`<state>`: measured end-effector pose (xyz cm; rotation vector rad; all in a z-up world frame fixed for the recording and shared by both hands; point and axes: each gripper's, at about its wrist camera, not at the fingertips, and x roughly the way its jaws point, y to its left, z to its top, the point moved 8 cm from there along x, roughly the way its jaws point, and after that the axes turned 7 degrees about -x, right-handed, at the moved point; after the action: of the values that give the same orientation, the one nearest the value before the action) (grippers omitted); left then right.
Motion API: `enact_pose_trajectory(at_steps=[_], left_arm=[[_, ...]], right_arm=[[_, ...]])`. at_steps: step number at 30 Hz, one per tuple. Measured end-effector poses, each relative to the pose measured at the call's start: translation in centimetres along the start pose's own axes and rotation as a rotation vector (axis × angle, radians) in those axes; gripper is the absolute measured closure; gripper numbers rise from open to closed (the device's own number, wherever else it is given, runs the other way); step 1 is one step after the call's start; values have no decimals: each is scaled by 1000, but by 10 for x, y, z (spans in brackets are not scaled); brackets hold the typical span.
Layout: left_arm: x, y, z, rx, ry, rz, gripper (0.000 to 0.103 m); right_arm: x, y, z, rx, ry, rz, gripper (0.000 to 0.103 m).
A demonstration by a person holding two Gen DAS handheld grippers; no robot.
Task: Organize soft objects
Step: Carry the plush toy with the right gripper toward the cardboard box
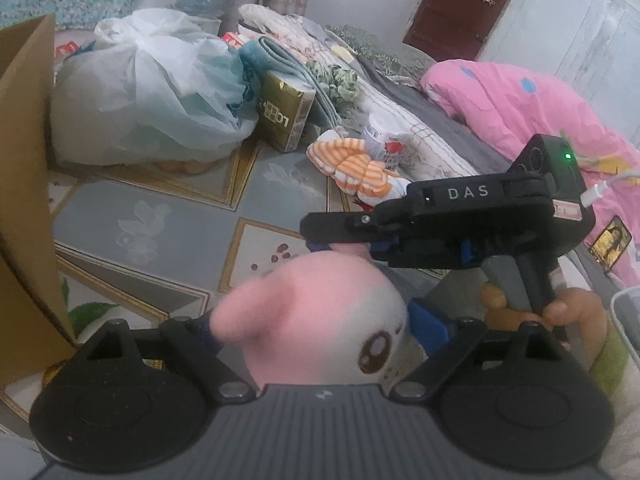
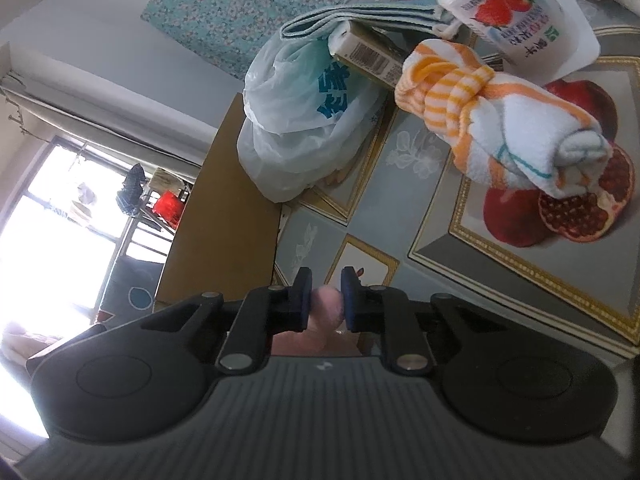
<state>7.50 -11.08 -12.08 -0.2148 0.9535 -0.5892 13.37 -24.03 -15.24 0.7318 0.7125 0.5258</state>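
**Plush pinched by the right tool, between the left tool's wide fingers**

Plush (image 1: 320,320), pink on top and white below with a brown eye, sits right in front of the left tool (image 1: 316,332), between its two blue fingers (image 1: 428,328). Those fingers stand wide apart on either side of the toy; whether they press on it I cannot tell. The right tool (image 1: 320,246) reaches in from the right, just above the plush, a hand (image 1: 560,312) around its handle. In its own view the right tool (image 2: 326,296) is nearly closed, its pads (image 2: 350,296) pinching a small pink nub of the plush (image 2: 326,308).

Beyond the tools, on the patterned tabletop (image 1: 180,216), lies a knotted orange-striped towel (image 1: 356,168), well ahead of the right tool. Past the towel stands a strawberry carton (image 2: 500,12). Further back and left are a gold box (image 1: 284,116), a folded blue towel (image 2: 360,20) and a white plastic bag (image 1: 148,92). A cardboard box (image 1: 24,184) stands at the left tool's far left. A pink blanket (image 1: 520,108) lies off to the right.
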Motion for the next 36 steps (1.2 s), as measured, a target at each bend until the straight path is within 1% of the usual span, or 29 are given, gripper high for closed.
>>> enact_pose_trajectory(at_steps=[1, 3, 5, 10, 18, 22, 25, 28, 29, 30, 31, 32, 36], left_arm=[[1, 0, 0, -6, 1, -4, 11], [1, 1, 3, -22, -8, -14, 15], [-1, 0, 7, -38, -23, -32, 23], [-1, -1, 10, -44, -53, -24, 25], [-3, -3, 19, -28, -96, -25, 28], [-6, -1, 34, -23, -141, -8, 29], [-5, 2, 45, -32, -183, 0, 29], [3, 10, 47, -55, -171, 26, 28], [3, 11, 47, -66, -175, 21, 28], [3, 13, 47, -74, -175, 15, 28], [3, 14, 47, -82, -175, 10, 28], [3, 16, 47, -91, -174, 6, 28], [6, 21, 50, -119, -164, -4, 26]], right_arm=[[1, 2, 1, -7, -3, 2, 89], [1, 5, 2, -21, -11, 3, 90], [1, 10, 5, -38, -21, 6, 92], [1, 13, 13, -70, -37, -6, 92], [-4, 8, 21, -48, -59, 17, 92], [-4, 19, 38, -78, -82, 33, 92], [-4, 25, 52, -111, -108, 27, 92], [-5, 18, 61, -80, -127, 17, 86], [-8, 14, 62, -67, -135, 16, 77], [-11, 10, 62, -56, -144, 12, 71], [-15, 5, 62, -51, -151, 6, 61], [-17, 2, 62, -46, -153, -1, 54], [-13, -1, 52, -40, -117, 10, 51]])
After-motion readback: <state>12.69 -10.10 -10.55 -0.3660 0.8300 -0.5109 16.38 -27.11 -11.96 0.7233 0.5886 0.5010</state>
